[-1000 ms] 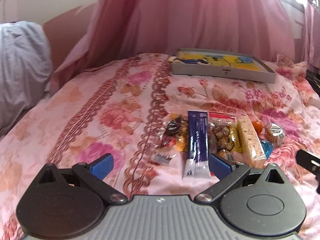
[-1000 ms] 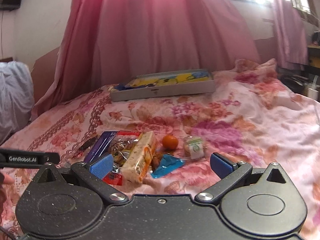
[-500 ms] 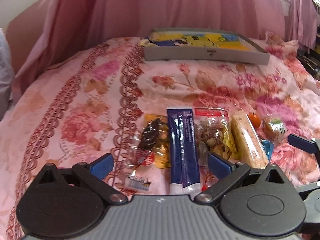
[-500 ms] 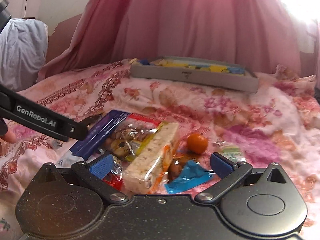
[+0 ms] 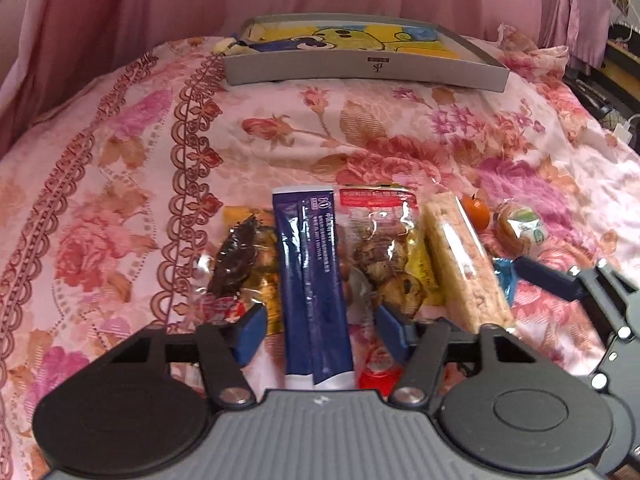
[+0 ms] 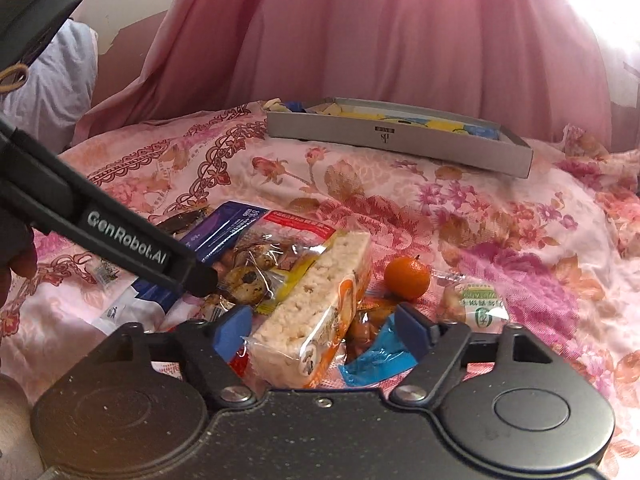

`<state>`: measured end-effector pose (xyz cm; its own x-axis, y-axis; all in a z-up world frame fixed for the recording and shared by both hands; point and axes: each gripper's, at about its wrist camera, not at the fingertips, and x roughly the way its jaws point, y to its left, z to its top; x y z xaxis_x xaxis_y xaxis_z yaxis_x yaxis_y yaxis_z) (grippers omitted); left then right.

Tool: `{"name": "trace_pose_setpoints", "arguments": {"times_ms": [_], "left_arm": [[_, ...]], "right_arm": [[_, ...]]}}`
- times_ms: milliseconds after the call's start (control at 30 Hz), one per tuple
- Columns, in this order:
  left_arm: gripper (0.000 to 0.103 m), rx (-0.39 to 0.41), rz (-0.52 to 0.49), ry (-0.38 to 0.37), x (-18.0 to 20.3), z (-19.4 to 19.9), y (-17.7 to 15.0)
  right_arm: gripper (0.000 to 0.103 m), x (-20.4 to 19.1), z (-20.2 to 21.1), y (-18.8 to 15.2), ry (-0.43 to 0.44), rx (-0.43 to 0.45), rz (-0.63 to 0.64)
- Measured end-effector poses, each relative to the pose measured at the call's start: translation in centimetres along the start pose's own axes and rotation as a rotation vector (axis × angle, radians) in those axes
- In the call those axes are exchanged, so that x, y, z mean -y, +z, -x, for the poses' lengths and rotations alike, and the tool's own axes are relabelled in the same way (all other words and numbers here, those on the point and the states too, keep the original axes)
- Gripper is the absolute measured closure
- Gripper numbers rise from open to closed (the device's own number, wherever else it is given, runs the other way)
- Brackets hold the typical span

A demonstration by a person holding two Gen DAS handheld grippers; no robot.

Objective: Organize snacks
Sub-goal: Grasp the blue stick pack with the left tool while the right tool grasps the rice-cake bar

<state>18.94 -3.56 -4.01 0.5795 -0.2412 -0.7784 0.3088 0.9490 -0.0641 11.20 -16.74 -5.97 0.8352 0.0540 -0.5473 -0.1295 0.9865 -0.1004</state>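
Left tongs (image 5: 320,326) astride blue sachet (image 5: 310,280), lengthwise toward tray (image 5: 360,68), seemingly untouched

Both grippers' jaws now narrower, lower, straddling blue sachet (image 5: 314,292) and rice bar (image 6: 316,312).

"GenRobot.AI" in white letters reads clearly on the black arm of the left gripper (image 6: 124,246), seen from the right wrist. Dark blue sachet (image 5: 312,280): white "60" near its top edge, rest of the print too small to read. Grey box (image 5: 368,66) has a small dark logo mark on its front wall, illegible. Red-topped snack bag (image 5: 380,240) and the green-labelled wrapped snack (image 6: 478,304) carry print, unreadable.
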Motion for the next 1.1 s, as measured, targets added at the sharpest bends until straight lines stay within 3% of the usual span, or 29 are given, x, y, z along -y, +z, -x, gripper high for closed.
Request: {"name": "trace_pose_setpoints", "arguments": {"times_ms": [67,167,333,500,667,833,1000,1100], "left_arm": [[0.047,-0.018,0.027,-0.003,-0.3,-0.5,0.3],[0.051,-0.047,0.113,-0.006,-0.8,-1.3,0.6],[0.054,-0.06,0.219,-0.01,-1.8,-1.6,0.5],[0.066,-0.096,0.249,0.013,-1.7,-1.8,0.6],[0.074,-0.101,0.262,0.032,-1.2,-1.2,0.7],[0.078,-0.089,0.236,0.069,-0.3,-0.1,0.6],[0.078,-0.011,0.143,0.117,1.9,1.5,0.1],[0.079,0.023,0.119,0.125,2.9,2.2,0.0]], "right_arm": [[0.038,-0.1,-0.4,-0.1,0.015,-0.016,-0.028],[0.046,-0.3,-0.7,-0.1,0.019,-0.024,-0.042],[0.047,0.0,-0.9,-0.1,0.031,-0.037,-0.068],[0.054,0.2,-0.8,-0.3,0.037,-0.039,-0.076],[0.069,0.9,-0.3,-0.1,0.03,-0.031,-0.126],[0.071,0.3,0.3,0.0,-0.046,-0.02,0.003],[0.071,-1.9,1.0,-1.0,-0.16,0.052,0.3],[0.071,-2.4,1.6,-1.4,-0.207,0.106,0.407]]}}
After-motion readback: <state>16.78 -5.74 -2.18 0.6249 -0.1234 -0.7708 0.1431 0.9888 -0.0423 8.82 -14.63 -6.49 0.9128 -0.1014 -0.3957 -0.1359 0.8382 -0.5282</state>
